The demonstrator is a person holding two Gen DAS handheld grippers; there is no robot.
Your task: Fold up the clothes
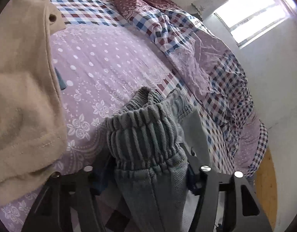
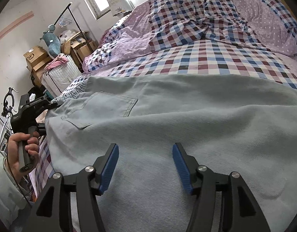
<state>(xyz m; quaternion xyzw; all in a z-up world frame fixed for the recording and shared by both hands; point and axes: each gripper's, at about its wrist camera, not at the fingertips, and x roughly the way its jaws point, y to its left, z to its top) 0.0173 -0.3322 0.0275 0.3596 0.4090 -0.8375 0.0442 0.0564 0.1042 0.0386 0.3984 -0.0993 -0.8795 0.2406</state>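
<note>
L tool (image 1: 148, 166) is clamped on the elastic waistband of the pale blue-grey trousers (image 2: 167, 119), bunched fabric filling the gap between its fingers. From the R wrist view the trousers lie spread across the near part of the bed (image 2: 206, 58), back pocket up, waistband end toward the L side where the hand (image 2: 22, 150) grips the L tool's handle. R tool (image 2: 145, 166) hangs just over the trouser cloth, fingers wide apart, nothing between them. Beige garment (image 1: 22, 96) w/ a button fills the L wrist view's near left edge. Rumpled checked quilt (image 2: 196, 19) sits at the bed's far side. Cardboard boxes (image 2: 36, 58) stacked in the corner, contents can't tell.
</note>
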